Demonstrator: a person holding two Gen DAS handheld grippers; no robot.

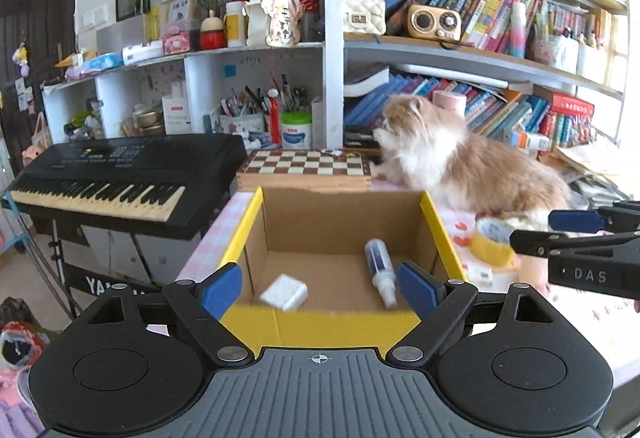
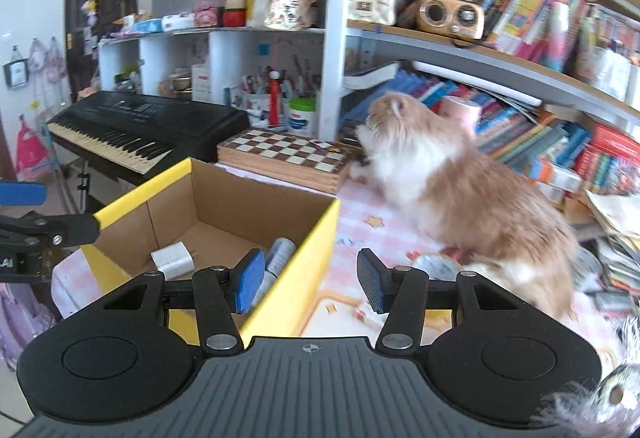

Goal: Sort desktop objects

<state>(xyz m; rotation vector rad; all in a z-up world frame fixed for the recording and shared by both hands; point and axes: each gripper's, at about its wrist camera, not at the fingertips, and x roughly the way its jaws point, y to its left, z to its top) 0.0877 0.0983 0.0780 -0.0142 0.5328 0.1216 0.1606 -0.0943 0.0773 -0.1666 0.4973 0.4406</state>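
Observation:
A cardboard box with yellow rims (image 1: 442,234) (image 2: 320,234) stands open on the pink checked desk. Inside it lie a white charger block (image 1: 284,292) (image 2: 172,258), blurred, and a clear spray bottle (image 1: 380,272) (image 2: 280,250). My left gripper (image 1: 319,288) hovers open at the box's near edge, above the block, with nothing between its pads; in the right wrist view it shows at the far left (image 2: 52,210). My right gripper (image 2: 310,286) (image 1: 552,232) stands open and empty by the box's right wall. A yellow tape roll (image 1: 492,242) (image 2: 436,264) lies right of the box.
An orange and white cat (image 1: 460,162) (image 2: 460,190) sits on the desk right behind the tape roll. A chessboard (image 1: 304,162) lies behind the box, a black keyboard (image 1: 120,174) to the left, full bookshelves (image 1: 500,18) at the back. Small scraps (image 2: 360,312) lie near the box.

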